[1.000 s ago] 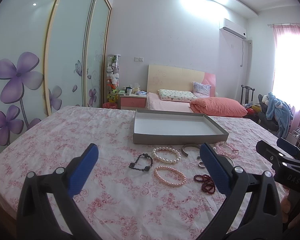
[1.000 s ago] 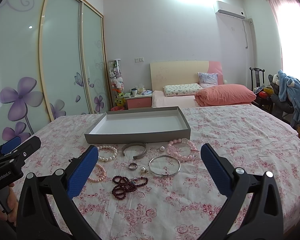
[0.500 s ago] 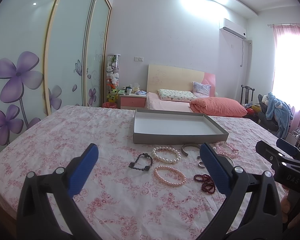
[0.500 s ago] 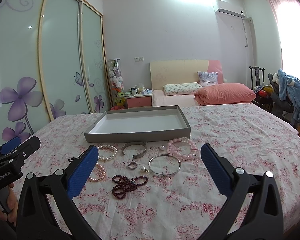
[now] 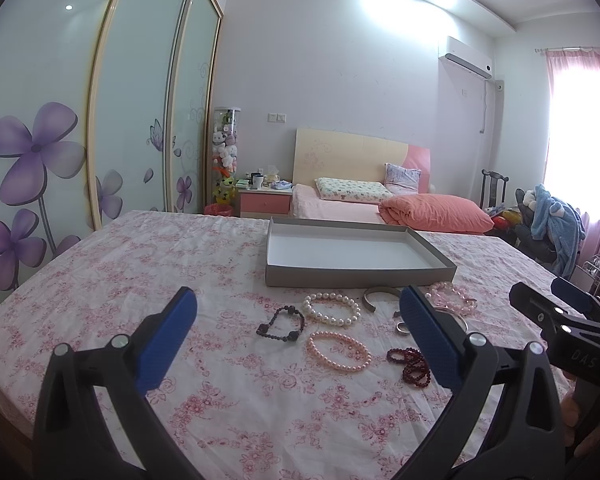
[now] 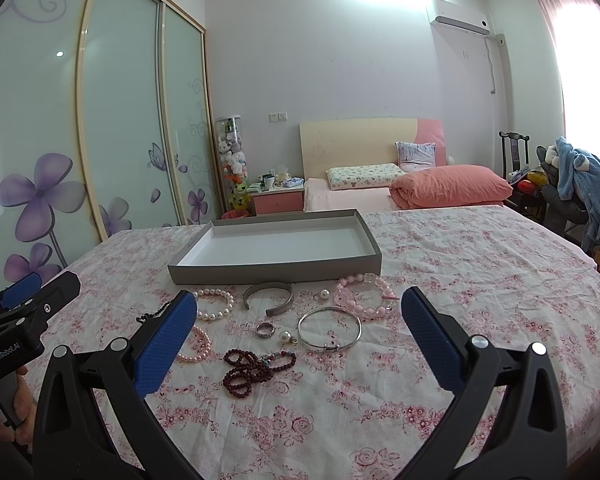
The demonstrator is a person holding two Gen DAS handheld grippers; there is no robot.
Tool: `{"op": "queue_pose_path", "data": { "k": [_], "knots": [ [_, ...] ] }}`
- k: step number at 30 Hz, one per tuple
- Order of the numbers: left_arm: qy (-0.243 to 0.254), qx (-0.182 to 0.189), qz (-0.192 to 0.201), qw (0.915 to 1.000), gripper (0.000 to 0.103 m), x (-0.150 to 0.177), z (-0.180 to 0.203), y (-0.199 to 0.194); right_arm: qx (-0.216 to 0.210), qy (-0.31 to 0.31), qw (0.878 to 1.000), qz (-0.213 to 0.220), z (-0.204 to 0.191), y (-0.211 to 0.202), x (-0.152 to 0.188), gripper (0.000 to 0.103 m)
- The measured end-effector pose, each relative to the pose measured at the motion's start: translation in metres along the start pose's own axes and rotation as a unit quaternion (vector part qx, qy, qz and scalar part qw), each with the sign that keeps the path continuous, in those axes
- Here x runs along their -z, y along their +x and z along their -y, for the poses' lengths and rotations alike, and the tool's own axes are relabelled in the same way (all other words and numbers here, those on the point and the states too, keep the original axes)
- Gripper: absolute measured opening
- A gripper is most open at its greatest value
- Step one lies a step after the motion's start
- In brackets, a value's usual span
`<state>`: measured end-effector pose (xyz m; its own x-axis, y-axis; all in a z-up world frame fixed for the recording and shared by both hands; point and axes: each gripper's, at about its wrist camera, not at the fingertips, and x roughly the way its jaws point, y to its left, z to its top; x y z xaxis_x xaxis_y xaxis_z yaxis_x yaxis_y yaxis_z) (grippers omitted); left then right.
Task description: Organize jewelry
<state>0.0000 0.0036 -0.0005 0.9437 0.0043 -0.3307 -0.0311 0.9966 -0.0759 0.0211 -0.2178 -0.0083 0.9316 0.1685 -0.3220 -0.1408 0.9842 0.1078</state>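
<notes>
Left tongs (image 5: pixel 296 328) hovering wide open over the bed (image 5: pixel 100 280)
Bracelets lying before them, near the grey tray (image 5: pixel 356 276)

Two matching hand-held tools: the left tool (image 5: pixel 298 336) and the right tool (image 6: pixel 300 334) each carry a black plastic frame whose two arms end in blue, dimple-textured pads (image 5: pixel 168 344), with round silver screws (image 5: pixel 120 341) at the joints. In the right wrist view, at 9 o'clock, the left tool's black body bears white lettering reading "GenRoboLAI". In the left wrist view, at 3 o'clock, the right tool's body shows small silver screws and grey letters "DAS"
</notes>
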Motion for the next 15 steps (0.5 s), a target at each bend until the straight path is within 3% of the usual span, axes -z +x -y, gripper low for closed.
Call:
{"op": "queue_pose_path", "data": {
  "k": [15],
  "knots": [
    [-0.001, 0.001, 0.000, 1.0000, 0.099, -0.0002, -0.0001, 0.0002, 0.000, 0.000, 1.000, -0.001, -0.0007, -0.0004, -0.0017, 0.101]
  ]
}}
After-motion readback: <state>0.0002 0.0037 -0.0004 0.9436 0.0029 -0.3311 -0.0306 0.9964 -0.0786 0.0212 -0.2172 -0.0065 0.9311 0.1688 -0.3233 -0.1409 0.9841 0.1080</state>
